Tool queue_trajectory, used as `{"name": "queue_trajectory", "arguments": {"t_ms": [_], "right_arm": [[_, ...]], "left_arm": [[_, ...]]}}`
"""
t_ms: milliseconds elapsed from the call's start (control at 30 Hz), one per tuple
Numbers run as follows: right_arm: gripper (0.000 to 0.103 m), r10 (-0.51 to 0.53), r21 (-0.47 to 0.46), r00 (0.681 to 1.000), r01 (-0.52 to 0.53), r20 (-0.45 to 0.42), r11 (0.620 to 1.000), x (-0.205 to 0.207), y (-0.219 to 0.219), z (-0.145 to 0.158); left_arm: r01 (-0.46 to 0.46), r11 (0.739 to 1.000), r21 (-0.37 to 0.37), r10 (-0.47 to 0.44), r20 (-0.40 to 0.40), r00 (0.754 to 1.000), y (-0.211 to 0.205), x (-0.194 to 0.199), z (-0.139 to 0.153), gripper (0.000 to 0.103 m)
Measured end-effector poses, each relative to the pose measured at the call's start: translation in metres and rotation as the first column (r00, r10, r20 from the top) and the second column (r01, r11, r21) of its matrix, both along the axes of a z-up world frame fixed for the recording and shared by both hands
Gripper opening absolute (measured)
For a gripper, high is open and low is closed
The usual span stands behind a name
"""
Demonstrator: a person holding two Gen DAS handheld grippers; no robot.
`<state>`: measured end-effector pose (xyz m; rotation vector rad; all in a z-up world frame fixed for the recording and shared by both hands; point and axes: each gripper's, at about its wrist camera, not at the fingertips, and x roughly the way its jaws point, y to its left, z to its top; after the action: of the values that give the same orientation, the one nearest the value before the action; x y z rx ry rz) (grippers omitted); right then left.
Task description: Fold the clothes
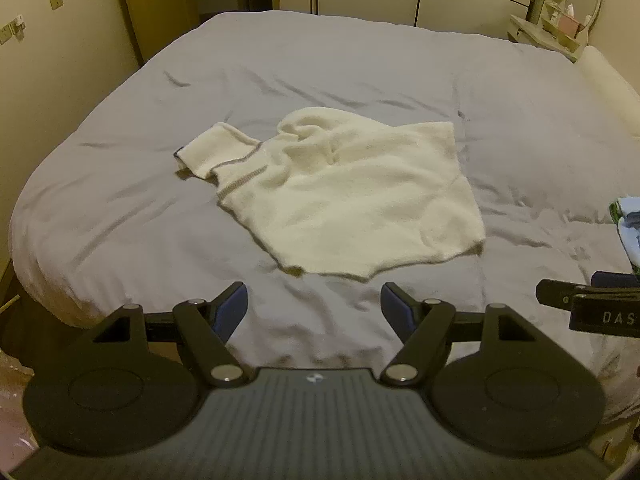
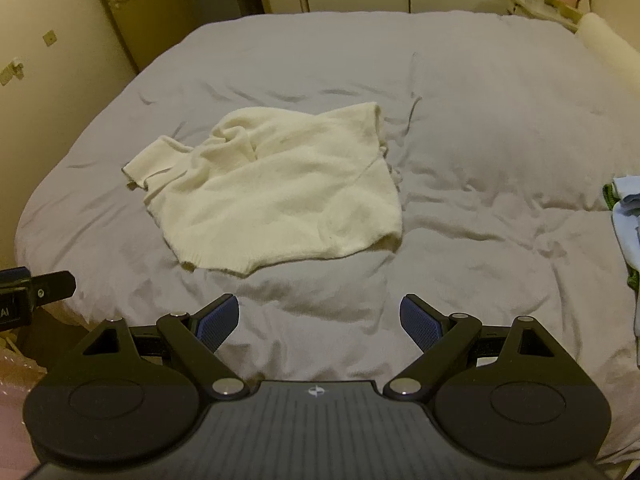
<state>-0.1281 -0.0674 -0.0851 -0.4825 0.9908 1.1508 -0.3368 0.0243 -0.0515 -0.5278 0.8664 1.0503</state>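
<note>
Lying on the wide bed with the grey wrinkled cover [image 1: 360, 80], a cream-white fluffy knitted sweater [image 1: 352, 200] is partly folded, one short sleeve pointing left and the hem toward the cameras. The left gripper [image 1: 314, 308] hovers above the near edge of the bed, its blue-padded fingers [image 1: 230, 312] spread wide and holding nothing. The right gripper [image 2: 319, 320] is beside it, also wide apart and empty. Some light blue and green clothes [image 2: 626, 220] lie at the right edge of the bed.

Your left gripper [image 1: 313, 307] and right gripper [image 2: 319, 318]: black linkage arms, silver pivot screws, blue ribbed pads [image 2: 219, 322], ridged grey bodies.
</note>
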Motion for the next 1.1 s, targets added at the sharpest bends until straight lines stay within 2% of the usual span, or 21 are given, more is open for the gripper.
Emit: {"name": "queue_trajectory", "arguments": {"t_ms": [333,433,567,733,900,1067,1100], "right_arm": [[0.090,-0.079,-0.032,0.997,0.078,-0.020,0.996,-0.024,0.068,-0.012],[0.090,-0.110,-0.031,0.994,0.110,-0.002,0.993,-0.031,0.084,-0.015],[0.090,-0.156,-0.026,0.987,0.157,0.047,0.987,-0.040,0.093,-0.024],[0.090,-0.225,-0.058,0.973,0.228,0.054,0.972,-0.049,0.089,-0.053],[0.090,-0.212,-0.139,0.974,0.222,0.085,0.965,-0.066,0.081,-0.085],[0.089,-0.157,-0.201,0.977,0.185,0.144,0.962,-0.072,0.091,-0.110],[0.084,-0.143,-0.211,0.978,0.173,0.152,0.962,-0.071,0.094,-0.115]], "left_arm": [[0.051,0.999,-0.018,-0.052,-0.050,0.997,0.098,-0.032,-0.010,0.070],[0.097,0.995,-0.010,-0.098,-0.061,0.993,0.123,-0.038,-0.014,0.070],[0.210,0.977,0.034,-0.205,-0.111,0.972,0.147,-0.043,-0.028,0.070],[0.344,0.939,0.004,-0.339,-0.143,0.930,0.166,-0.048,-0.062,0.066],[0.440,0.897,-0.034,-0.437,-0.212,0.874,0.172,-0.047,-0.104,0.062],[0.536,0.844,-0.035,-0.518,-0.313,0.796,0.174,-0.039,-0.147,0.062],[0.557,0.830,-0.034,-0.535,-0.331,0.777,0.175,-0.036,-0.155,0.062]]}}
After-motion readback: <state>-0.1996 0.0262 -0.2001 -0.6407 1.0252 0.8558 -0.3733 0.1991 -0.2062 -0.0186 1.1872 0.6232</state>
